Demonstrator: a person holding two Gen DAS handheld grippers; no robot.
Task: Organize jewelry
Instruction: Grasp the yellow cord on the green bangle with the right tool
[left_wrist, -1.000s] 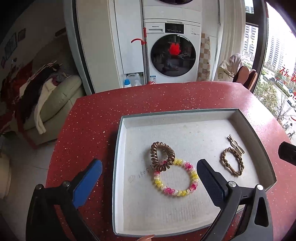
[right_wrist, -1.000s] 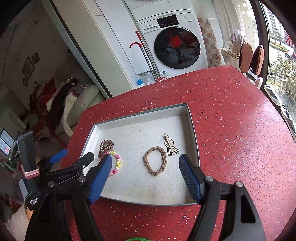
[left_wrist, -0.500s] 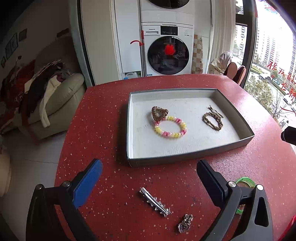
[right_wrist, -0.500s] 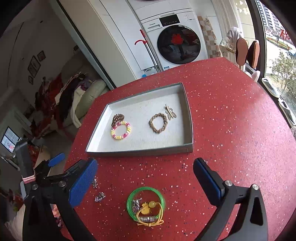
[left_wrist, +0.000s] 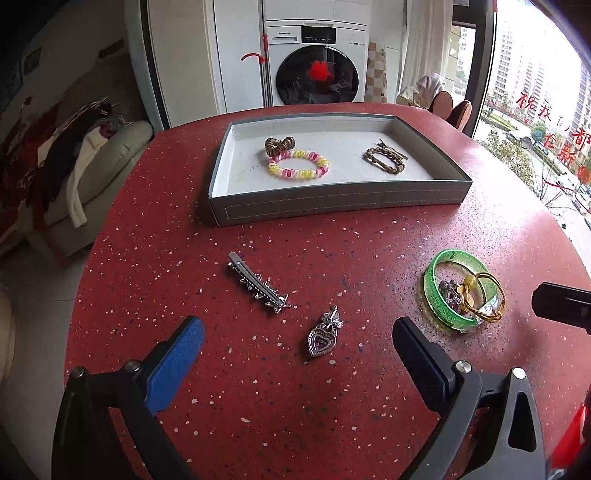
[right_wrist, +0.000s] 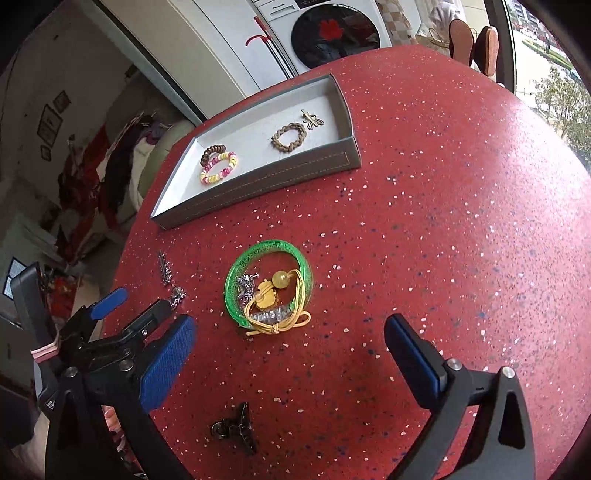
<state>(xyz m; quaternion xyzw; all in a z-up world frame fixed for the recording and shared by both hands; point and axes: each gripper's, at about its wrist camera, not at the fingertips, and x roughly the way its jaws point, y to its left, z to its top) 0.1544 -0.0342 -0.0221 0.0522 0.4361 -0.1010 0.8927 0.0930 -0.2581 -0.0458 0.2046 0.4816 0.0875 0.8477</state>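
A grey tray (left_wrist: 332, 205) (right_wrist: 258, 181) on the red table holds a brown coil tie (left_wrist: 279, 144), a yellow-pink coil bracelet (left_wrist: 298, 168) (right_wrist: 218, 168), a braided brown bracelet (left_wrist: 383, 161) (right_wrist: 289, 137) and a bronze clip (right_wrist: 312, 120). In front of the tray lie a silver hair clip (left_wrist: 256, 283) (right_wrist: 164, 269), a silver heart pendant (left_wrist: 324, 336) (right_wrist: 178, 295) and a green bangle (left_wrist: 460, 293) (right_wrist: 267, 282) with a yellow cord and small pieces inside. My left gripper (left_wrist: 295, 363) (right_wrist: 133, 308) is open over the pendant. My right gripper (right_wrist: 290, 363) is open just behind the bangle.
A dark claw clip (right_wrist: 234, 430) lies on the table near my right gripper. The round table's edge (left_wrist: 85, 266) falls off at the left. A sofa with clothes (left_wrist: 74, 158) and a washing machine (left_wrist: 317, 66) stand beyond the table.
Both grippers have pulled back from over the tray toward the near side of the table. The loose pieces in front of the tray have come into view. Both stay open.
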